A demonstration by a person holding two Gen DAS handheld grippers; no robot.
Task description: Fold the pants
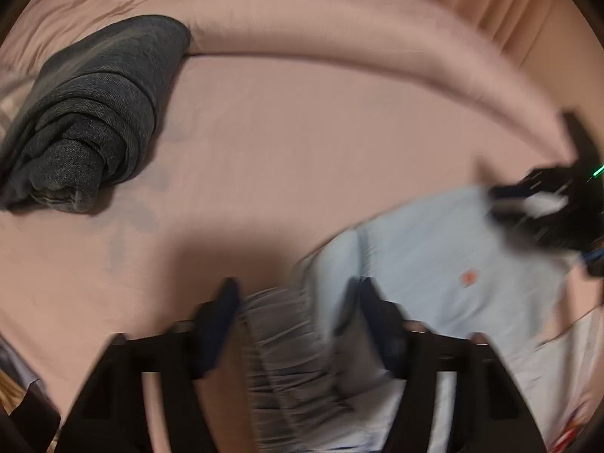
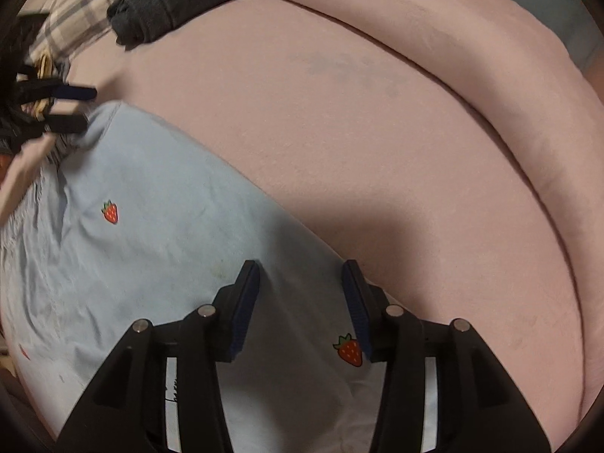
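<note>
Over pale-blue pants (image 2: 158,234): left claw (image 1: 298,294), right claw (image 2: 302,275) both spread wide, gripping nothing.

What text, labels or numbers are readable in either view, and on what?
None readable.
Right gripper: small dark marks on its white inner panel, too small to read.
Light blue pants: strawberry prints only, no words.
Left gripper: view motion-blurred, no text seen.

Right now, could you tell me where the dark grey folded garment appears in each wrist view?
Left wrist: dark grey garment at upper left, on the pink bed.
Right wrist: it lies at top left, beside plaid cloth.
Shared landmark: light blue strawberry pants.
</note>
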